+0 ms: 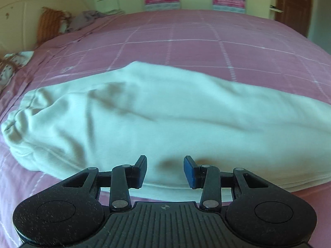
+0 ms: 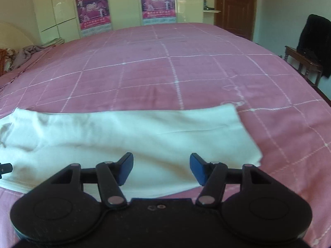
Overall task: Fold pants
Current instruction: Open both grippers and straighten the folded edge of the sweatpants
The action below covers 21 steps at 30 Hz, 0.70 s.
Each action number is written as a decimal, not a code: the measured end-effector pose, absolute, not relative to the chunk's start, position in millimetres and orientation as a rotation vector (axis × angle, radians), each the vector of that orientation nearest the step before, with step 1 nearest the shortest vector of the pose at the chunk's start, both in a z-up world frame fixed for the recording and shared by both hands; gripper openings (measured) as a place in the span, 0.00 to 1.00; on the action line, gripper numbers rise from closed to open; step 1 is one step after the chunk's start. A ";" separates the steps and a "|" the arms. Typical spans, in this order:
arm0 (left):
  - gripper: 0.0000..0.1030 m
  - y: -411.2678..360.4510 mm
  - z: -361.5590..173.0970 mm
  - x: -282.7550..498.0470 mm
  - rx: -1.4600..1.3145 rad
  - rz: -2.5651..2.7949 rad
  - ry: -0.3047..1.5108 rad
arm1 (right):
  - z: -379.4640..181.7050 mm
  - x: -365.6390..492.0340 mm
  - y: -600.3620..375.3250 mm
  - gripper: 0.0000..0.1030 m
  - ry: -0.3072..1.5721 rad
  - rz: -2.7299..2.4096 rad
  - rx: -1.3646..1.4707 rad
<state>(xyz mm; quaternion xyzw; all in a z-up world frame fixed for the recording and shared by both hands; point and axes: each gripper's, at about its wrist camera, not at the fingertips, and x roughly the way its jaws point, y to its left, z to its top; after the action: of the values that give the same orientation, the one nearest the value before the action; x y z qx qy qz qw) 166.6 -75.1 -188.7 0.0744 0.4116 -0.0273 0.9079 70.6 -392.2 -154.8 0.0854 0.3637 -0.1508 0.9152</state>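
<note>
pants, white and laid lengthwise on the pink checked bedspread, lie just ahead of both grippers. left gripper and right gripper stand parted, empty. beyond: wardrobe posters, writing unreadable, and a brown door.

One pair of white cotton pants is lying across one pink checked bedspread. Two black two-finger grippers are showing, the left gripper and the right gripper. Two pink printed posters are hanging on the cream wardrobe doors, beside one brown wooden door. One dark wooden chair is standing beside the bed.
</note>
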 end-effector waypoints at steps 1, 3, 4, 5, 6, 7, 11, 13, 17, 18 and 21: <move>0.39 -61.9 -194.0 169.8 0.157 -0.030 0.859 | -157.6 78.6 -380.0 0.58 0.755 -0.289 0.172; 0.39 -39.7 -200.4 172.9 0.159 -0.016 0.844 | -163.4 94.4 -351.5 0.58 0.768 -0.240 0.154; 0.39 -32.1 -202.4 174.1 0.179 -0.013 0.833 | -165.7 100.9 -339.4 0.58 0.774 -0.219 0.140; 0.39 -28.0 -202.5 175.9 0.189 -0.012 0.834 | -167.5 107.7 -326.8 0.58 0.778 -0.204 0.124; 0.39 -22.1 -200.5 176.4 0.179 -0.004 0.836 | -169.2 113.9 -316.4 0.58 0.782 -0.191 0.113; 0.39 -15.9 -196.4 177.0 0.154 0.007 0.833 | -170.9 119.2 -307.2 0.58 0.788 -0.179 0.107; 0.39 22.4 -185.9 187.0 0.059 0.056 0.848 | -176.1 131.0 -279.1 0.58 0.819 -0.134 0.106; 0.39 43.0 -191.1 195.4 0.008 0.048 0.882 | -178.3 132.1 -266.6 0.59 0.827 -0.103 0.090; 0.39 30.5 -203.9 194.3 0.146 0.025 0.890 | -203.9 139.7 -249.2 0.62 0.914 -0.110 0.001; 0.39 29.4 -204.5 192.1 0.146 0.033 0.887 | -207.2 135.4 -245.3 0.62 0.897 -0.109 -0.032; 0.39 27.2 -203.0 185.7 0.160 0.035 0.880 | -202.3 129.4 -248.7 0.62 0.913 -0.095 -0.018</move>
<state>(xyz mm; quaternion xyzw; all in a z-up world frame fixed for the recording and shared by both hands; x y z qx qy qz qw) 185.7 27.2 -203.0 0.0776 0.4255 0.0168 0.9015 129.4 -248.7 -202.3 -0.0087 0.4404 -0.0460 0.8966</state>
